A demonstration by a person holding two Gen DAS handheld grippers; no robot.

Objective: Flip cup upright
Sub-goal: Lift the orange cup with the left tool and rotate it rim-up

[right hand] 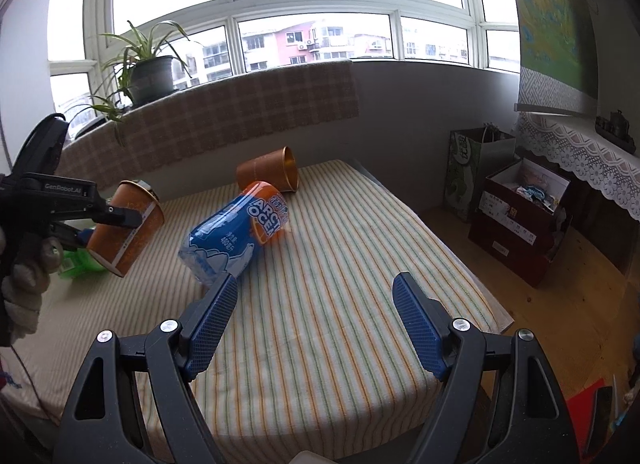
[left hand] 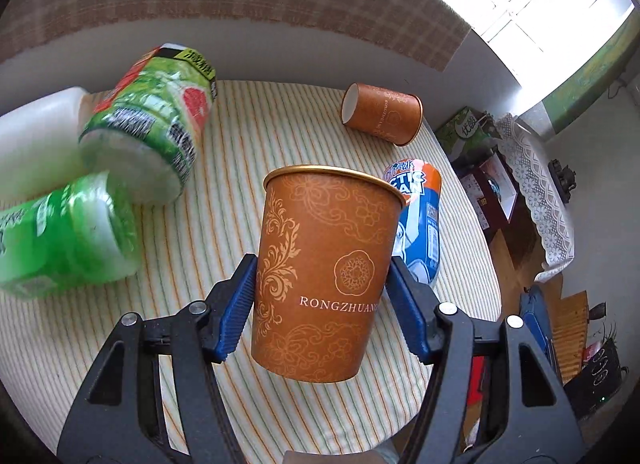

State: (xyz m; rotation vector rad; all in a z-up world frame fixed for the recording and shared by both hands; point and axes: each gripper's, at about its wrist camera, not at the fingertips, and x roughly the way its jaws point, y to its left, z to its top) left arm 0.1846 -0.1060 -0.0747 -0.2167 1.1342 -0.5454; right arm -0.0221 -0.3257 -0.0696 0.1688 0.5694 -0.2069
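Observation:
My left gripper [left hand: 322, 268] is shut on an orange paper cup [left hand: 320, 264] with gold patterns. It holds the cup above the striped table with the rim up, a little tilted. The same cup [right hand: 126, 226] shows at the far left of the right wrist view, clamped in the left gripper [right hand: 102, 222]. A second orange cup [left hand: 382, 112] lies on its side at the far end of the table; in the right wrist view this cup [right hand: 268, 174] has its open mouth turned right. My right gripper [right hand: 314, 284] is open and empty above the near part of the table.
A blue and orange Arctic Ocean bottle [left hand: 420, 220] lies on the striped tablecloth [right hand: 340, 284]. Green bottles [left hand: 148, 128] and a white jug [left hand: 36, 136] lie at the left. The table's right edge drops to a wooden floor with boxes [right hand: 520, 220] and a bag.

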